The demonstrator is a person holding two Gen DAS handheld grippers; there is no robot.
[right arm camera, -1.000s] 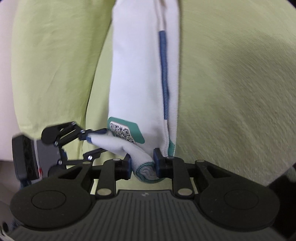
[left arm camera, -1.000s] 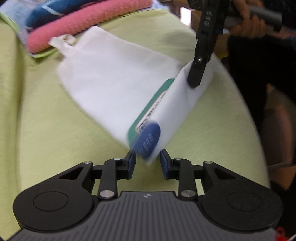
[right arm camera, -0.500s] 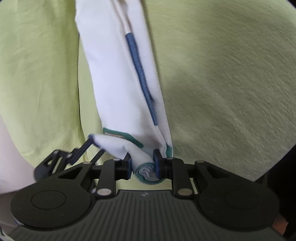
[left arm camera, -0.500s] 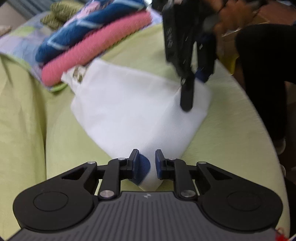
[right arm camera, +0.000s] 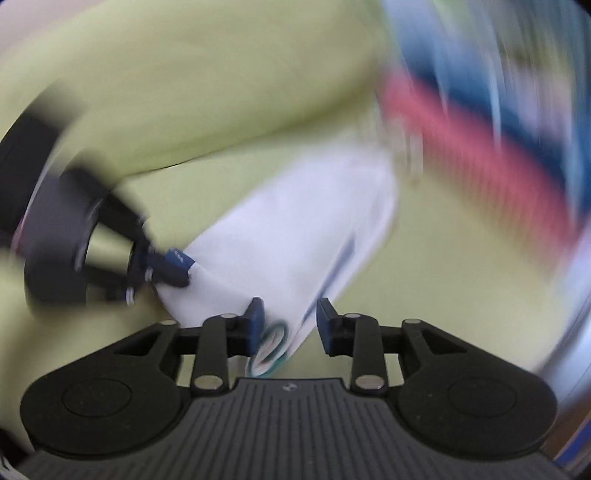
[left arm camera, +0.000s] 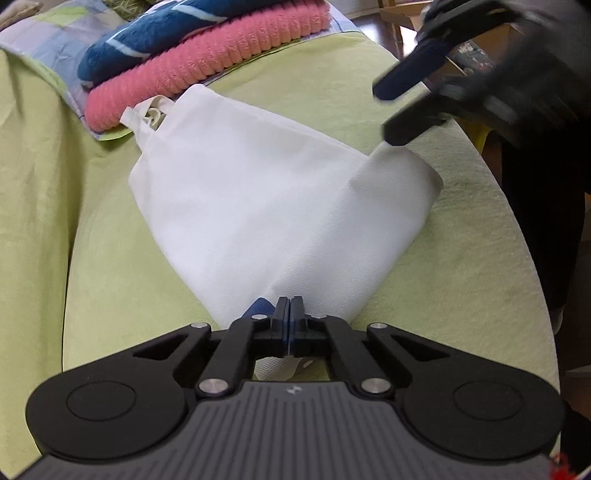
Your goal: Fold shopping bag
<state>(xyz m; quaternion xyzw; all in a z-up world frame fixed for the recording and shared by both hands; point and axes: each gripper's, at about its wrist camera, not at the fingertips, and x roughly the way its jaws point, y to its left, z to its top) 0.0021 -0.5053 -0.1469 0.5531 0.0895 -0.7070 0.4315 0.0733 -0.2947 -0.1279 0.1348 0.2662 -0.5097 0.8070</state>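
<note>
The white shopping bag (left arm camera: 266, 192) lies folded on the light green cover (left arm camera: 461, 288), handles (left arm camera: 147, 116) at its far left end. My left gripper (left arm camera: 290, 306) is shut on the bag's near corner, where a bit of blue trim shows. My right gripper (left arm camera: 388, 118) is open, just above the bag's right corner in the left wrist view. In the blurred right wrist view the right gripper (right arm camera: 290, 323) stands open around the bag's edge (right arm camera: 295, 236) without pinching it, and the left gripper (right arm camera: 177, 264) shows shut on the bag's corner.
Folded pink (left arm camera: 207, 62) and blue (left arm camera: 177, 33) towels are stacked on a patterned cloth at the far left, touching the bag's handles. The cushion's rounded edge drops away on the right (left arm camera: 532, 266). A crease in the cover runs down the left.
My left gripper has closed on the bag's near corner. My right gripper has let go of the other corner, opened and swung away. The bag now lies flat.
</note>
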